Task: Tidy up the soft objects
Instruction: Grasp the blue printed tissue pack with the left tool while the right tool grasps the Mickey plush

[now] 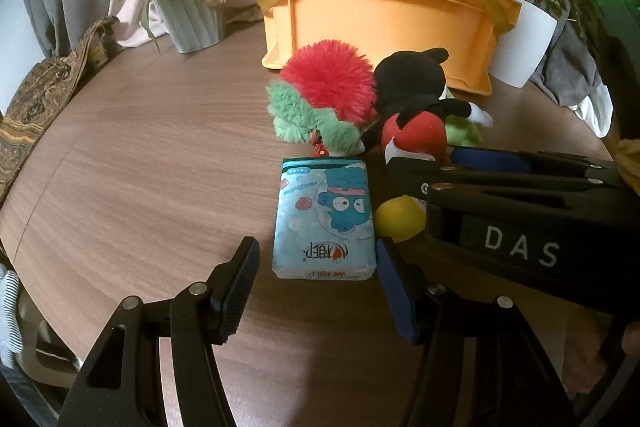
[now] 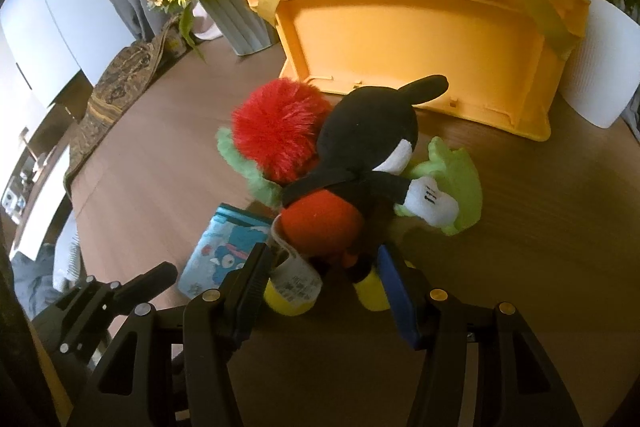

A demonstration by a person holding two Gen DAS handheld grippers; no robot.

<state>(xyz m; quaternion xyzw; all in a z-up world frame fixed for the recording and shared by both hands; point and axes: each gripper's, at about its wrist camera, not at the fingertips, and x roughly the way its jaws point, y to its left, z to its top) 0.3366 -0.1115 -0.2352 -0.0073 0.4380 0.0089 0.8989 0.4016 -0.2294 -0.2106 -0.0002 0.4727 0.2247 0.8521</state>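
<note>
The approach step is judged in hand: the left tongs (image 1: 316, 279), released, straddle the tissue pack (image 1: 325, 217); the right tongs (image 2: 326, 291), unclenched, flank the mouse plush's (image 2: 360, 179) feet. Closing is called for next, then carriage to the orange basket (image 1: 384, 15) at twelve o'clock.

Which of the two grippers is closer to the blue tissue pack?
Left. The left gripper straddles the tissue pack; the right gripper sits beside it, around the mouse plush.
</note>
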